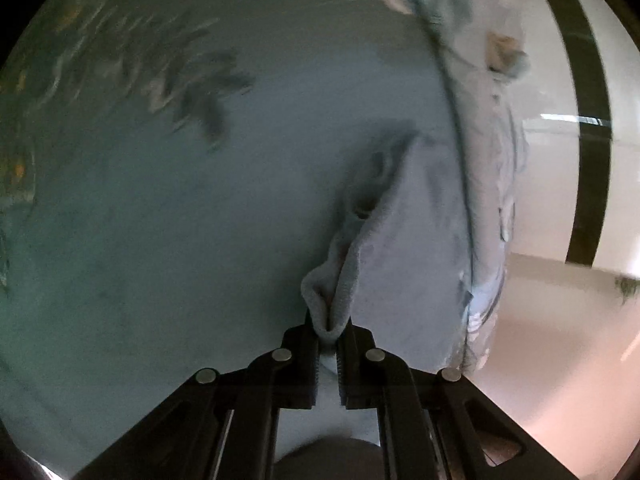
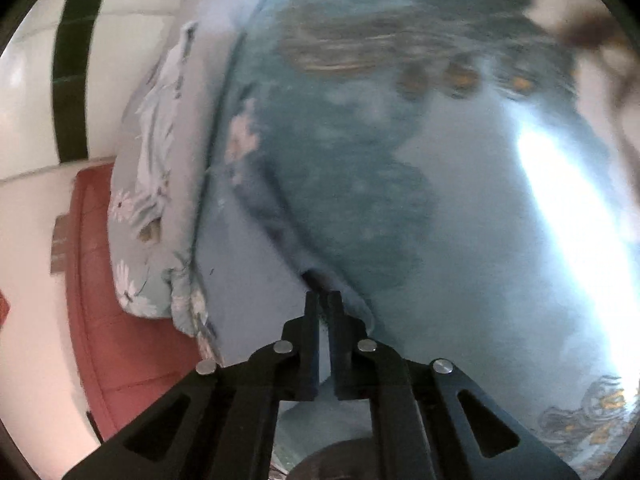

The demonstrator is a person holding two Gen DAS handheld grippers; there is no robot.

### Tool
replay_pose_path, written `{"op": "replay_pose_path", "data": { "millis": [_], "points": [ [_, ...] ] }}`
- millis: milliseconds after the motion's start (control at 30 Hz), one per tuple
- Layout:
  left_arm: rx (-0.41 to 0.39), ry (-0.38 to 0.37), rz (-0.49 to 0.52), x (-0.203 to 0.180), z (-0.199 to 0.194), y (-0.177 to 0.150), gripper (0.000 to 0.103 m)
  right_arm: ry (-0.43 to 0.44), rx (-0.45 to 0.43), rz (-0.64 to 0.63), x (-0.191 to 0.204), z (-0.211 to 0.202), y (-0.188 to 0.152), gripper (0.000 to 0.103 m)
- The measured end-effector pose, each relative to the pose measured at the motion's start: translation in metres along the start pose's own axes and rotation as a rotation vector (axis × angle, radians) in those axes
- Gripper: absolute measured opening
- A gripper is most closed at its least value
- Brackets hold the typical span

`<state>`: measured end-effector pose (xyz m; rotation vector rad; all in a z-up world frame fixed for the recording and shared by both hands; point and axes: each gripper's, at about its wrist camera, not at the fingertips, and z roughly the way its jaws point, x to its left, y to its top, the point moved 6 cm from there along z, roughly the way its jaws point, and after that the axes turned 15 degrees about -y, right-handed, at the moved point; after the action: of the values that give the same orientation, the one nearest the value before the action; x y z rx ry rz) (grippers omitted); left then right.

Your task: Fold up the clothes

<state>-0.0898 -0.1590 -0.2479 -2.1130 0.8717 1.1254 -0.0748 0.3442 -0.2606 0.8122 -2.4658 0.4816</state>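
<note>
Your left claw (image 1: 329,330) pinches a bunched grey-blue garment (image 1: 400,240) edge, lifted just above the floral bedsheet (image 1: 160,200). Your right claw (image 2: 323,300) is pressed together on the blurred blue cloth's edge (image 2: 360,208), beside the bed's flowered edge (image 2: 148,184).

There are no words, numbers, labels or signs to read in either view. Both pictures are blurry.
</note>
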Motion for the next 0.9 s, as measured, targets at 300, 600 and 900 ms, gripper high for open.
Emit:
{"op": "replay_pose_path", "data": {
  "millis": [300,600,900],
  "points": [
    [0.017,0.053,0.106,-0.014,-0.027,0.001,0.020,-0.064,-0.015,-0.198,0.016,-0.013,-0.001,0.006],
    [0.138,0.168,0.466,-0.106,0.032,-0.014,0.036,-0.067,-0.025,-0.337,0.050,0.013,0.010,0.035],
    [0.420,0.243,0.601,-0.125,0.159,-0.064,0.034,-0.089,0.001,-0.389,0.074,0.050,0.034,0.036]
  ]
}}
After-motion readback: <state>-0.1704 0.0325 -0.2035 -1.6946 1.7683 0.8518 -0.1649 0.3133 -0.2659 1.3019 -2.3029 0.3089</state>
